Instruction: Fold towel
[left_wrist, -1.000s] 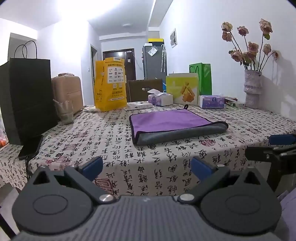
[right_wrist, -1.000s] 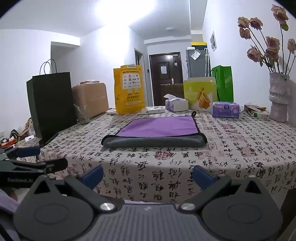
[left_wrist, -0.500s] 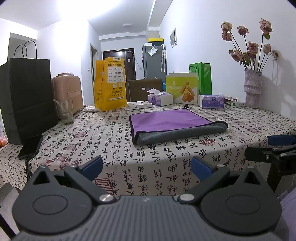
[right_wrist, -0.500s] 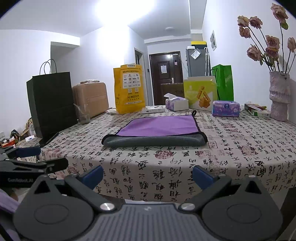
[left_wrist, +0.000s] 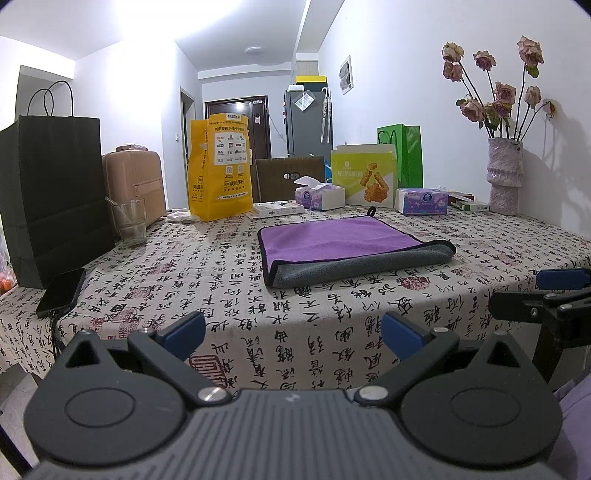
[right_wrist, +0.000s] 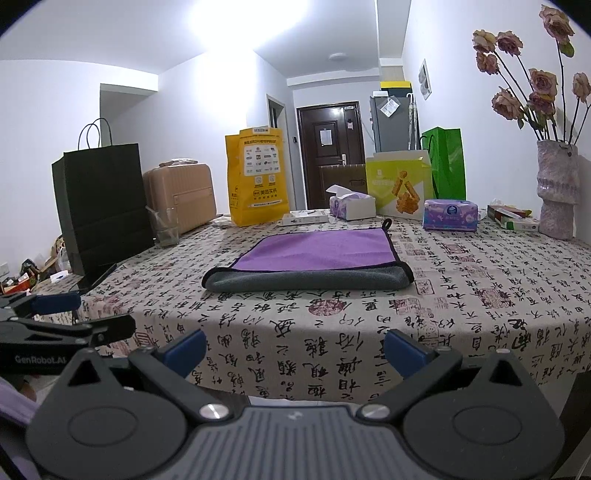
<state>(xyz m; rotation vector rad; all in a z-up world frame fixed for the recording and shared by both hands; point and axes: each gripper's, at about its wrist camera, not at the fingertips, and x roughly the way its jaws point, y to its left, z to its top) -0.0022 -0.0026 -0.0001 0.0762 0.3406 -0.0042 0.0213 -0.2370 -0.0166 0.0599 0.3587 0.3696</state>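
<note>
Hovering short of the table (left_wrist: 207, 273) edge, both tongs sit released and grip nothing. Ahead of the left tongs (left_wrist: 291, 334) and right tongs (right_wrist: 293, 349) the towel (right_wrist: 310, 264) lies folded on the cloth, purple up, grey fold nearest. Far left of them stands a black bag (left_wrist: 51, 195), contents hidden. A vase (right_wrist: 556, 192) far right holds roses. A glass (left_wrist: 129, 223) holds a straw. A tissue box (left_wrist: 319, 195) beyond the towel has a sheet poking out.

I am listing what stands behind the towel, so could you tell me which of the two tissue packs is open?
The left pack, beside the yellow bag, is open: a white tissue sticks up from its top. The right pack shows none.
</note>
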